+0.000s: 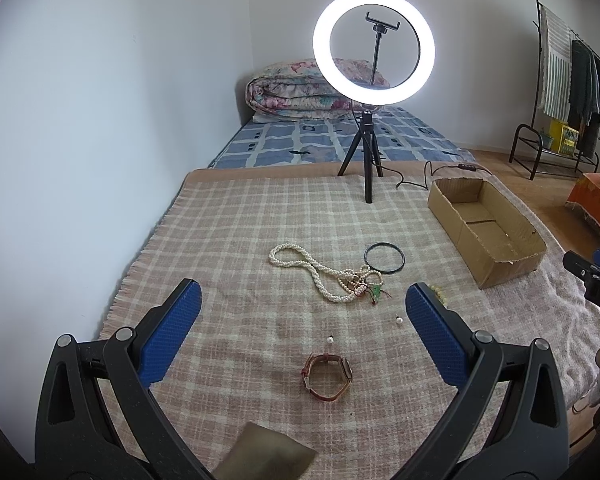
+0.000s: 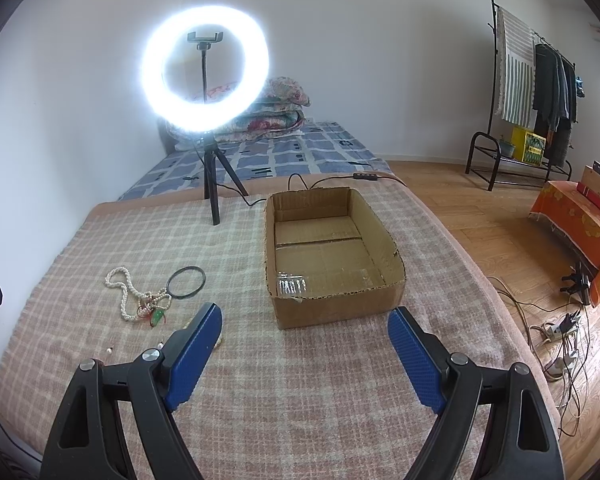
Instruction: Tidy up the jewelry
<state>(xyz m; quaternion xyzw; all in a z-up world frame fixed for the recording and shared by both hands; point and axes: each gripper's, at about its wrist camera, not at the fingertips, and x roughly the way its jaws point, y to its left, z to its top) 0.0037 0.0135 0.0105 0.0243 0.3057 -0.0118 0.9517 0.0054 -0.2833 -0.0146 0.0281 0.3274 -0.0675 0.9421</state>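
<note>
Item 1. Left gripper [image 1: 303, 300]: jaws spread wide, nothing between the blue pads; it hangs over the checked blanket [image 1: 228, 216], lower half of the left wrist view.

Item 2. Right gripper [image 2: 305, 322]: likewise released and empty, aimed at the near wall of the cardboard box [image 2: 336, 308], centre of the right wrist view.

Item 3. Cardboard box: open top, bare floor apart from a strip of shiny tape; no jewelry inside.

Item 4. Jewelry, all loose on the blanket, left wrist view:
- pearl necklace [image 1: 300, 264], centre, its lower end tangled with small beaded bracelets [image 1: 362, 280] and a green charm;
- dark bangle [image 1: 383, 258], just right of the tangle;
- two single pearl pieces [image 1: 399, 321], [image 1: 331, 339], apart, lower centre;
- brown-strap watch [image 1: 327, 376], lowest in the frame, between the left gripper's arms;
- pale beads, mostly hidden behind the right-hand pad; kind cannot be told.

Item 5. Ring light [image 1: 374, 48] on a tripod, upper centre, lit.

Status: judged not begun. Every piece remains to be lifted; the box seems the likely destination.
</note>
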